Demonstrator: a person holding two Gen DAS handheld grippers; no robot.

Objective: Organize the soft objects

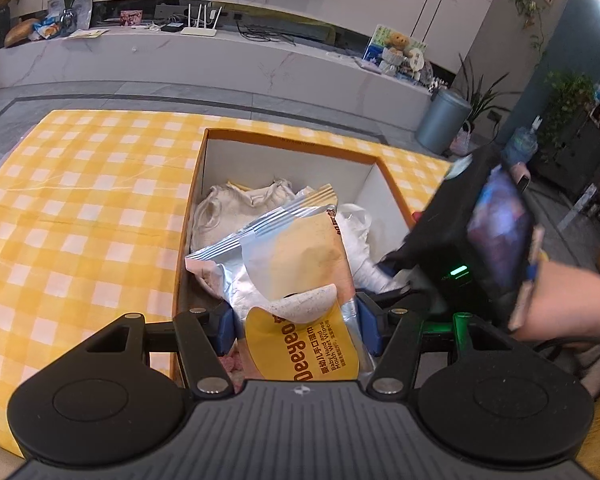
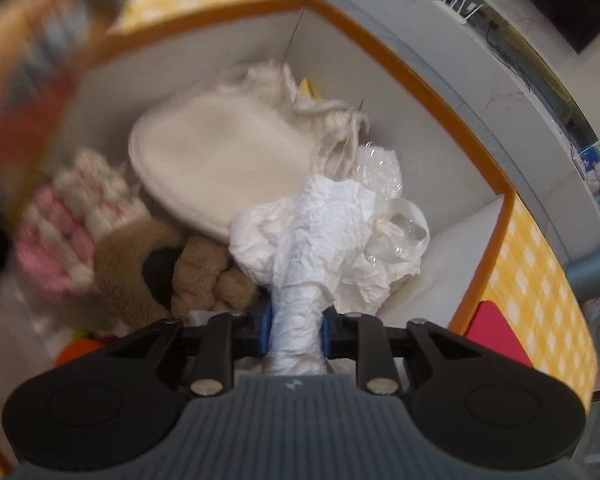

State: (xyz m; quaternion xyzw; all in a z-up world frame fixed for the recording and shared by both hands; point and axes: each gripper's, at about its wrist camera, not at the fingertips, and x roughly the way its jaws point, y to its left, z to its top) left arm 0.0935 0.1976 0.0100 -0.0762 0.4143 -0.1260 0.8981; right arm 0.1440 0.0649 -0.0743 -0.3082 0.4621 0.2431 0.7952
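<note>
My left gripper [image 1: 296, 326] is shut on a yellow and silver pack of baby wet wipes [image 1: 300, 280] and holds it over the orange-rimmed white box [image 1: 284, 142]. My right gripper [image 2: 296, 330] is shut on a crumpled white tissue [image 2: 320, 240] inside the same box [image 2: 420, 80]. In the box lie a cream cloth pad [image 2: 204, 164], a pink and white knitted piece [image 2: 72, 216], a brown plush toy [image 2: 172, 268] and crinkled clear plastic [image 2: 396, 220]. The right gripper shows in the left wrist view [image 1: 388, 268] at the box's right side.
The box stands on a yellow checked tablecloth [image 1: 80, 216]. A red item [image 2: 496, 332] lies right of the box. An orange object [image 2: 80, 350] shows at the box's lower left. A grey bin [image 1: 442, 120] and a white TV bench [image 1: 220, 56] stand beyond the table.
</note>
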